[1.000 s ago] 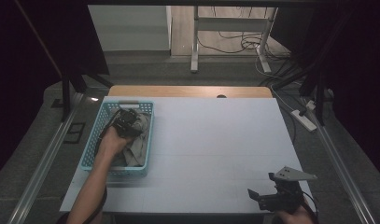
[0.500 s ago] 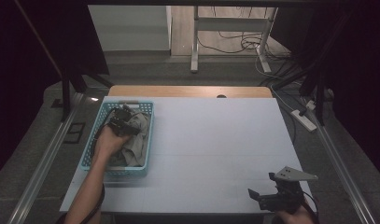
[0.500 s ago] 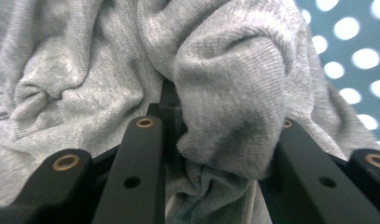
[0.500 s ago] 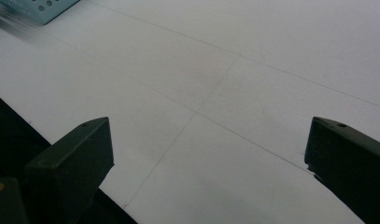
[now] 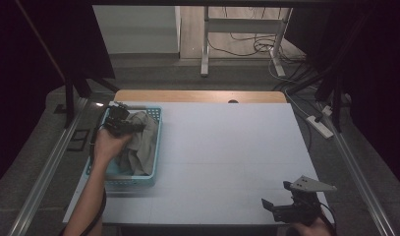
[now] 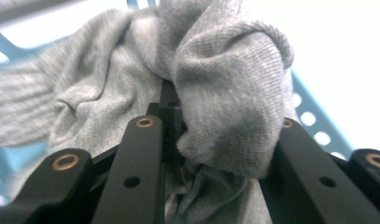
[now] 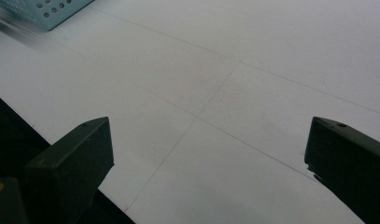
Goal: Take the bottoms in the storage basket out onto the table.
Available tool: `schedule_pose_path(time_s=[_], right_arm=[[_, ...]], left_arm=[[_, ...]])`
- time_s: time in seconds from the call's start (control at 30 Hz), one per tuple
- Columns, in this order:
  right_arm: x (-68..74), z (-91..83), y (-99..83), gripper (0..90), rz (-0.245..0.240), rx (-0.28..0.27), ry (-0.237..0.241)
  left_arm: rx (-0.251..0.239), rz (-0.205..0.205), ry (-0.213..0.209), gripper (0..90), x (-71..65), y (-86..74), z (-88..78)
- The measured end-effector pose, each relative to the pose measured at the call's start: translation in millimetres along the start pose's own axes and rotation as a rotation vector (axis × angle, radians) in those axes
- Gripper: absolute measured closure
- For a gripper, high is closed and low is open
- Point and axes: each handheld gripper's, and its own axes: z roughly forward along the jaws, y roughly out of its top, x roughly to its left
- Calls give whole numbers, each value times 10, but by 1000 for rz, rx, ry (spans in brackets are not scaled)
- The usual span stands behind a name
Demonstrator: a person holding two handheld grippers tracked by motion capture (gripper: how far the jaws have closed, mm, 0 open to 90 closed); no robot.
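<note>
A crumpled grey knit cloth (image 5: 141,141) lies in a light blue perforated basket (image 5: 132,181) at the table's left. My left gripper (image 5: 128,124) hangs over the basket's far end, shut on a bunch of that cloth, with part of it pulled up. In the left gripper view the grey cloth (image 6: 225,88) is wadded between the black jaws of my left gripper (image 6: 215,123), with the basket wall (image 6: 313,126) behind. My right gripper (image 5: 277,195) rests near the table's front right edge, open. In the right gripper view, bare white table lies between the wide-apart jaws of the right gripper (image 7: 208,135).
The white table (image 5: 227,142) has a wooden strip along its far edge. A corner of the blue basket (image 7: 43,11) shows at the top left of the right gripper view. Metal rails run along both sides; cables and a power strip (image 5: 318,125) lie on the floor to the right.
My left hand has risen and shifted toward the basket's far left corner, drawing the grey cloth up with it. The right gripper has stayed in place.
</note>
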Motion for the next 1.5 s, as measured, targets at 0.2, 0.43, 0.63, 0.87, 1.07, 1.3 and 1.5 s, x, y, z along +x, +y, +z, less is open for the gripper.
schedule_pose_path(time_s=[0.2, 0.43, 0.63, 0.87, 1.07, 1.3, 1.5], right_arm=[[-6, -13, -5, 18, 1, -16, 2], [-11, -25, -9, 18, 3, -26, 9], [-14, -30, -11, 18, 5, -31, 11], [-12, -30, -11, 18, 4, -32, 11], [-11, -31, -11, 18, 3, -33, 11], [-10, -32, -12, 18, 2, -34, 10], [-11, -33, -12, 18, 2, -35, 9]], left_arm=[[-73, -14, -50, 697, -35, 58, -166], [-140, 26, -25, 697, -174, 129, -334], [-209, 48, -36, 696, -296, 180, -454], [-280, 93, -72, 695, -436, 234, -607], [-328, 102, -125, 695, -509, 259, -691], [-357, 125, -171, 695, -634, 297, -753], [-375, 151, -198, 694, -747, 329, -799]])
